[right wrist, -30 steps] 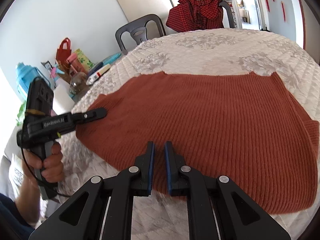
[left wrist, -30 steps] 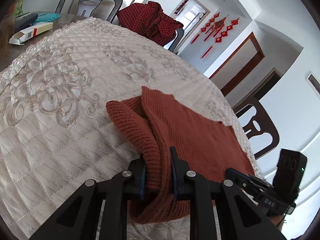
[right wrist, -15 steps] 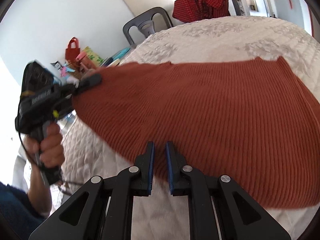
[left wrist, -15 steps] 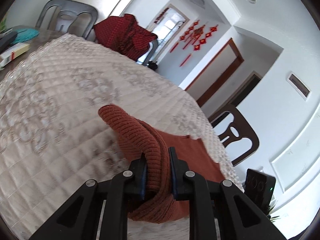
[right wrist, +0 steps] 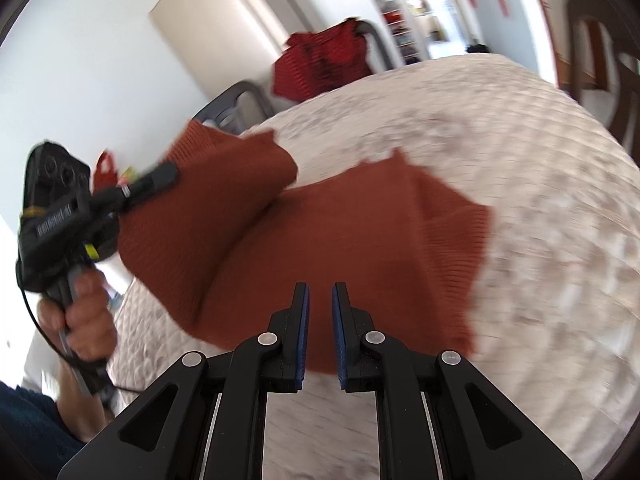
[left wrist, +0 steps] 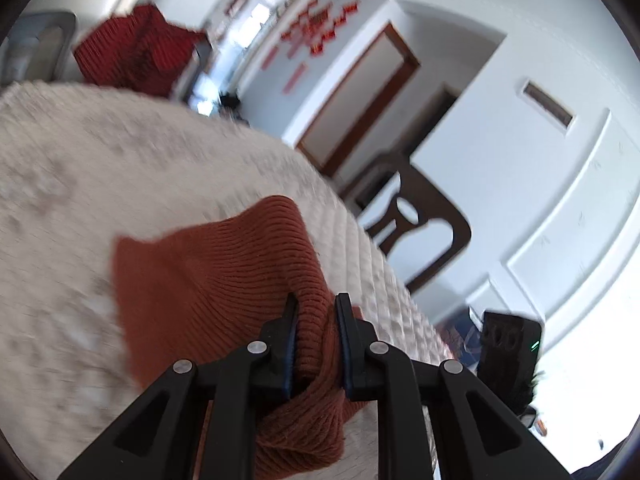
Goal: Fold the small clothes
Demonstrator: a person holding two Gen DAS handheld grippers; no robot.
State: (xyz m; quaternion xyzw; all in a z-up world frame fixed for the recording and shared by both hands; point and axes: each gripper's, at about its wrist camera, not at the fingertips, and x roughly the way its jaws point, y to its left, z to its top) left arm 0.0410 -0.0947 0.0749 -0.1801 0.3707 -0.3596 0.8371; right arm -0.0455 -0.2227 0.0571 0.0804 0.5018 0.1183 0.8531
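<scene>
Left wrist: dark chair (left wrist: 416,216) behind sweater (left wrist: 224,264).

White panelled walls (left wrist: 552,208) surround a table under a cream quilted cloth (left wrist: 80,184). A dark wooden chair (left wrist: 416,224) stands at its edge; red hanging decorations (left wrist: 316,36) beside a bright doorway (left wrist: 256,20); a red checked garment (right wrist: 324,60) drapes a grey chair (right wrist: 236,104).

The left gripper (left wrist: 316,312) has its jaws clamped on a thick fold of the rust-red knit garment (left wrist: 224,264), which fills the narrow gap between them. In the right wrist view, the person's hand (right wrist: 86,320) grips this tool by its handle, raised above the garment's near edge. The right gripper (right wrist: 319,304) points steeply down over the garment, jaws nearly closed, parallel; whether they pinch cloth cannot be determined.
</scene>
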